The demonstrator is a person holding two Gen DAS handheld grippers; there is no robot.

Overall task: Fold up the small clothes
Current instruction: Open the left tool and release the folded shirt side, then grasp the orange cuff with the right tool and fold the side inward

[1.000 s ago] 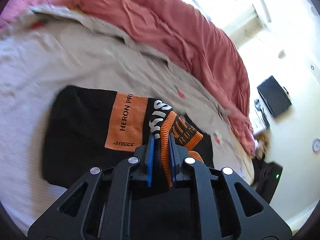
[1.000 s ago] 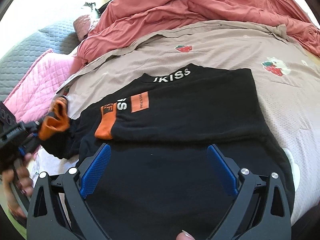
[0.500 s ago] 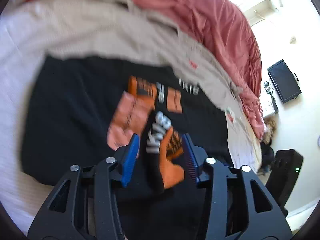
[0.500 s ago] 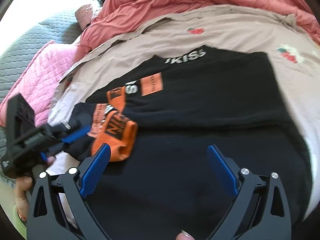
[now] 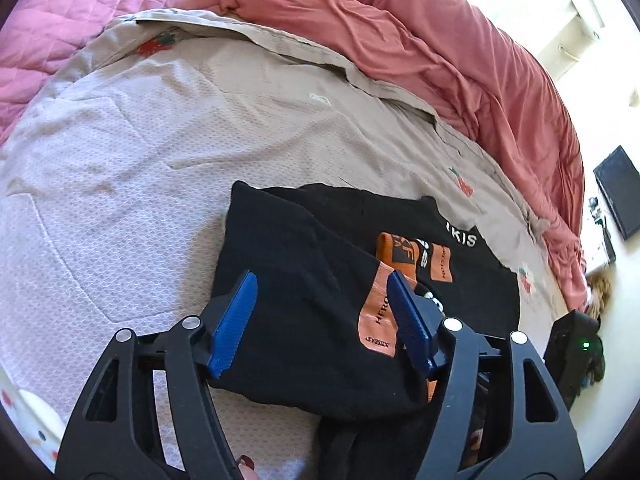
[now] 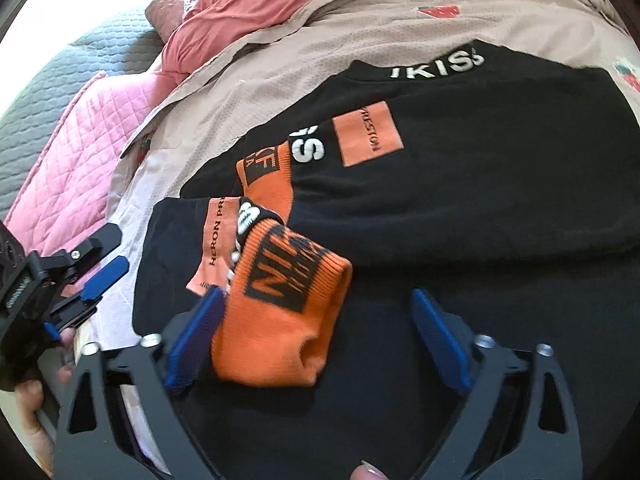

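Note:
A black sweatshirt (image 6: pixel 480 208) with orange patches and white lettering lies flat on the bed. Its left sleeve (image 5: pixel 296 300) is folded across the body, and the orange ribbed cuff (image 6: pixel 280 320) rests on the black cloth. My left gripper (image 5: pixel 320 312) is open and empty just above the folded sleeve; it also shows at the left edge of the right wrist view (image 6: pixel 100 280). My right gripper (image 6: pixel 316 336) is open and empty above the lower body of the sweatshirt, with the orange cuff between its fingers but not held.
The bed is covered by a beige strawberry-print sheet (image 5: pixel 140 160). A rumpled red duvet (image 5: pixel 420 40) lies along the far side, a pink quilt (image 6: pixel 72 152) and a grey quilt (image 6: pixel 80 64) at the head end. A black box (image 5: pixel 576 352) stands on the floor beyond the bed.
My left gripper carried the orange cuff across onto the sweatshirt body, opened and let it go, then drew back to the left. The right gripper stayed open and moved closer to the cuff.

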